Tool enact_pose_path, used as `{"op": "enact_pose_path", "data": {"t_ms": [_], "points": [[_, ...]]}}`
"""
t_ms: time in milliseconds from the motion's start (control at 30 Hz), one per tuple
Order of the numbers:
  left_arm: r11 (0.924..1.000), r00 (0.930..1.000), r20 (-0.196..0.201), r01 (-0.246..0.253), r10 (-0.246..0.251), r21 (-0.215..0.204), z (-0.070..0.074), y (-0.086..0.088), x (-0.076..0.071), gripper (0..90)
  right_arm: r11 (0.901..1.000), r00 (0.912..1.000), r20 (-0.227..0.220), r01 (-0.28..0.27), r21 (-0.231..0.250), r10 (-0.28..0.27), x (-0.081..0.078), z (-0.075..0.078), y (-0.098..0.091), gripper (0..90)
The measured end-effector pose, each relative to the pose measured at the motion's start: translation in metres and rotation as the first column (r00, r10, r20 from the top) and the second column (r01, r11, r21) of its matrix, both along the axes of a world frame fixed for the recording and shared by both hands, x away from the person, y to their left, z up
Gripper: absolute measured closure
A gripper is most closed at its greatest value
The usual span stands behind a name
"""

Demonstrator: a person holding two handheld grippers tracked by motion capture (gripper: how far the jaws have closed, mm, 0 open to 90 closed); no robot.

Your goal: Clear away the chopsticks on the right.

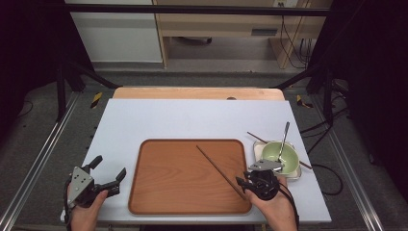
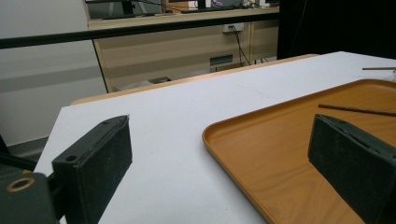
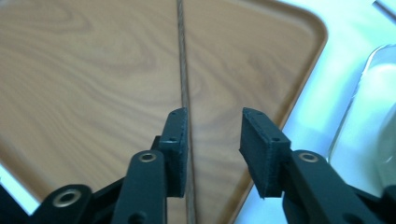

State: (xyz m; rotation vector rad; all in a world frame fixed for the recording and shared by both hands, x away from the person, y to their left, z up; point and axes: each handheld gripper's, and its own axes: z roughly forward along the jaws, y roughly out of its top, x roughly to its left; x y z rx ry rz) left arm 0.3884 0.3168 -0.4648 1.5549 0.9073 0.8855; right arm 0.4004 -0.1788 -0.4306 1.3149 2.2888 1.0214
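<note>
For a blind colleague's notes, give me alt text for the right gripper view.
The right gripper hovers with its fingers apart over a wooden tray, a thin brown chopstick lying on the tray beside the left finger, unpinched. White table at right.

The high view looks down on the table; both gripper views sit close over its wooden tray (image 1: 183, 178).

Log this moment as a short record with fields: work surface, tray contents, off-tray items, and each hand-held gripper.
surface: white table
tray: wooden tray, one chopstick lying diagonally on it
off tray: green bowl on a metal dish, spoon in it, second chopstick beside it
left hand-held gripper: open, holding nothing, left of tray
right hand-held gripper: jaws apart, chopstick lying between them on tray
</note>
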Motion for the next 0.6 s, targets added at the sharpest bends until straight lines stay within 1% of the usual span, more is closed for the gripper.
{"op": "enact_pose_path", "data": {"t_ms": [33,100,133,200,267,367,433,533,600], "points": [[1.0000,1.0000,-0.004,0.001,-0.001,-0.003,-0.001,-0.001,0.000,5.9,1.0000,1.0000,0.006,0.005,0.006,-0.005,0.000,0.001,0.000,57.2],[1.0000,0.9999,-0.012,0.008,-0.008,0.000,-0.003,-0.002,0.001,6.0,1.0000,0.9990,0.045,0.007,0.005,-0.008,-0.001,0.004,-0.002,54.9],[1.0000,0.9999,-0.012,0.009,-0.009,0.001,-0.003,-0.003,0.001,6.0,0.9998,0.9983,0.057,0.012,0.015,-0.013,-0.003,0.007,-0.004,54.1],[0.9999,0.9999,-0.011,0.012,-0.012,0.006,-0.003,-0.004,0.001,6.0,0.9994,0.9948,0.098,0.022,0.026,-0.025,-0.004,0.012,-0.008,50.9],[0.9999,0.9998,-0.011,0.014,-0.014,0.010,-0.002,-0.004,0.001,6.0,0.9989,0.9920,0.121,0.032,0.035,-0.036,-0.005,0.015,-0.012,46.1],[0.9999,0.9998,-0.012,0.014,-0.014,0.009,-0.003,-0.004,0.001,6.0,0.9978,0.9838,0.169,0.053,0.039,-0.059,-0.007,0.020,-0.019,38.1],[0.9998,0.9998,-0.011,0.016,-0.016,0.008,-0.003,-0.004,0.001,6.0,0.9960,0.9792,0.186,0.073,0.051,-0.081,-0.008,0.023,-0.023,29.3],[0.9999,0.9998,-0.014,0.013,-0.013,0.005,-0.004,-0.003,0.002,6.0,0.9935,0.9700,0.218,0.098,0.058,-0.109,-0.009,0.027,-0.028,23.2],[0.9999,0.9998,-0.015,0.013,-0.013,0.005,-0.004,-0.003,0.002,6.0,0.9906,0.9601,0.247,0.118,0.069,-0.132,-0.010,0.031,-0.033,18.8]]}}
